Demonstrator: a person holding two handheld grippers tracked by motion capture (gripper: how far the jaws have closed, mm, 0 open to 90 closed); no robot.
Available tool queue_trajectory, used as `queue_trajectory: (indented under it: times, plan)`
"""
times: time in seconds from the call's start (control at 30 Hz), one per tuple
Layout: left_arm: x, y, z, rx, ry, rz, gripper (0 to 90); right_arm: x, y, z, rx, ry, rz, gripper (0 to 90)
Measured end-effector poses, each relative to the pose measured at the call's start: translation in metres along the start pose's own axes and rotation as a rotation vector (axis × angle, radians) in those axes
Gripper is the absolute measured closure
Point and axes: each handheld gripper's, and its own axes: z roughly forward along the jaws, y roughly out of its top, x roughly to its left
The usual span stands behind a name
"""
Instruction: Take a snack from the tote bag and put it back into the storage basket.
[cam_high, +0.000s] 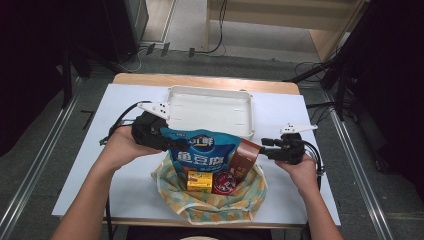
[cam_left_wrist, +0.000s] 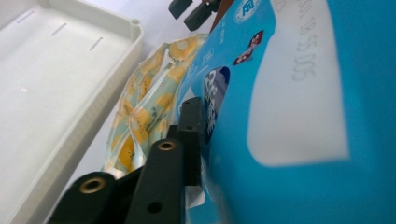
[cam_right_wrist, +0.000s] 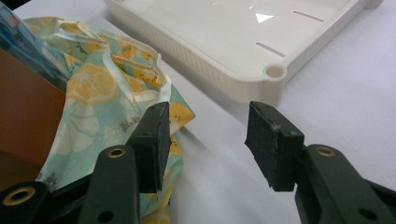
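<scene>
- My left gripper (cam_high: 159, 138) has its jaws pressed on the edge of the blue snack pouch (cam_high: 201, 152), which stands in the lemon-print cloth bag (cam_high: 212, 200); I should lift it straight up, so the cloth does not drag along
- My right gripper (cam_right_wrist: 205, 140) waits with jaws apart, nothing between them, just beside the bag's rim; it could pin the cloth
- The brown packet (cam_high: 246, 159) leans on the pouch, and may tip; I can't see how firmly
- Beyond, the white tray (cam_high: 210, 95) lies open; set the pouch flat there
</scene>
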Motion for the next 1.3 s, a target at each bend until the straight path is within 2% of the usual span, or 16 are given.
queue_trajectory:
  times: [0.17, 0.27, 0.37, 0.53, 0.57, 0.6, 0.63, 0.73, 0.77, 0.9, 1.3]
  plan:
    - [0.001, -0.001, 0.0, -0.008, -0.004, 0.003, 84.8, 0.0, 0.0, 0.001, 0.003, 0.002, -0.005, 51.1]
    - [0.001, -0.001, 0.0, -0.011, 0.005, 0.011, 88.0, 0.001, 0.0, 0.001, 0.003, 0.003, -0.008, 51.2]
    - [0.002, -0.001, 0.0, -0.03, -0.003, 0.0, 89.7, 0.001, 0.0, 0.002, 0.005, 0.003, -0.008, 51.3]
    - [0.004, -0.001, -0.001, -0.064, 0.011, -0.026, 90.0, 0.001, 0.0, 0.001, 0.003, 0.002, -0.008, 51.3]
    - [0.005, -0.001, -0.002, -0.086, 0.022, -0.042, 90.0, 0.001, 0.0, 0.001, 0.003, 0.001, -0.007, 51.3]
    - [0.005, 0.0, -0.002, -0.089, 0.014, -0.047, 90.0, 0.001, 0.0, 0.001, 0.004, 0.0, -0.008, 51.3]
    - [0.004, 0.0, -0.003, -0.093, 0.029, -0.045, 90.0, 0.001, 0.0, 0.001, 0.005, 0.001, -0.008, 51.3]
    - [0.003, 0.001, -0.003, -0.099, 0.027, -0.05, 90.0, 0.001, 0.0, 0.001, 0.006, 0.002, -0.006, 51.3]
    - [0.003, 0.002, -0.003, -0.11, 0.004, -0.055, 90.0, 0.001, 0.0, 0.001, 0.006, 0.001, -0.007, 51.3]
    - [0.003, 0.004, -0.006, -0.154, 0.007, -0.08, 90.0, 0.001, 0.0, 0.001, 0.008, 0.004, -0.008, 51.3]
    - [-0.009, 0.014, -0.018, -0.236, 0.043, -0.085, 90.0, 0.001, 0.0, 0.002, 0.008, 0.004, -0.011, 51.3]
